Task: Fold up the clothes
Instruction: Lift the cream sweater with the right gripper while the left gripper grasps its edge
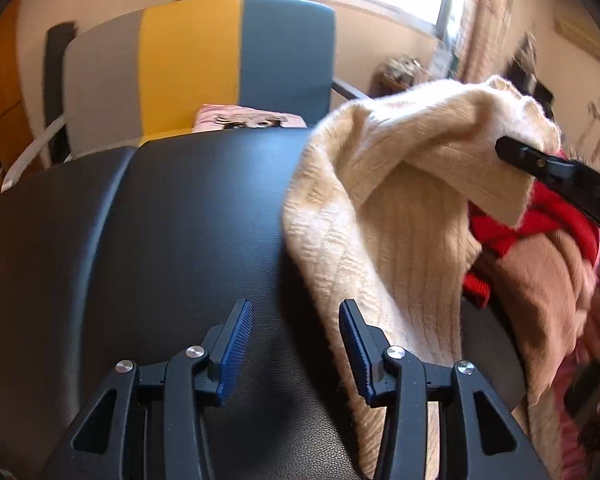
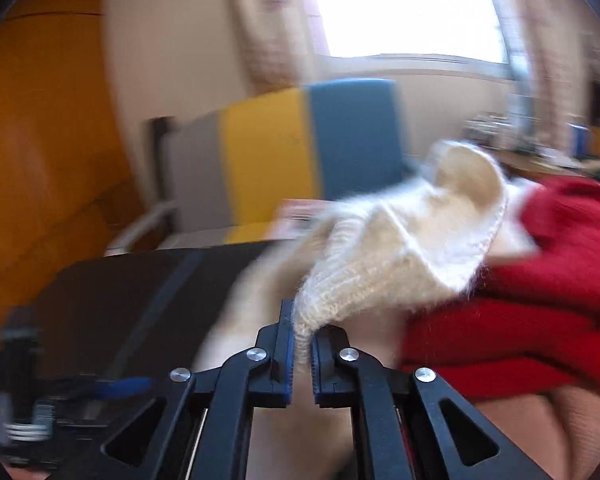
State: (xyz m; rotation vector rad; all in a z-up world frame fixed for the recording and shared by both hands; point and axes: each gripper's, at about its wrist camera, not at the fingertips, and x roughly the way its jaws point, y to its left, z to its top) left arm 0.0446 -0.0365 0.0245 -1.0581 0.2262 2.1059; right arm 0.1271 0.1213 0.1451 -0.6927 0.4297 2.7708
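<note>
A cream knitted sweater [image 1: 384, 216] hangs lifted over the right side of a black leather surface [image 1: 172, 232]. My right gripper [image 2: 302, 332] is shut on a fold of the cream sweater [image 2: 384, 264] and holds it up; it shows in the left wrist view [image 1: 540, 168] as a black finger at the right. My left gripper [image 1: 296, 316] is open and empty, low over the black surface, its right finger touching the sweater's hanging edge. A red garment [image 2: 540, 292] and a tan garment [image 1: 540, 280] lie piled to the right.
A chair with grey, yellow and blue panels [image 1: 196, 76] stands behind the black surface, with a pink cushion [image 1: 248, 118] on its seat. A bright window [image 2: 412, 8] with curtains is behind. An orange cabinet [image 2: 40, 160] stands at the left. The right wrist view is motion-blurred.
</note>
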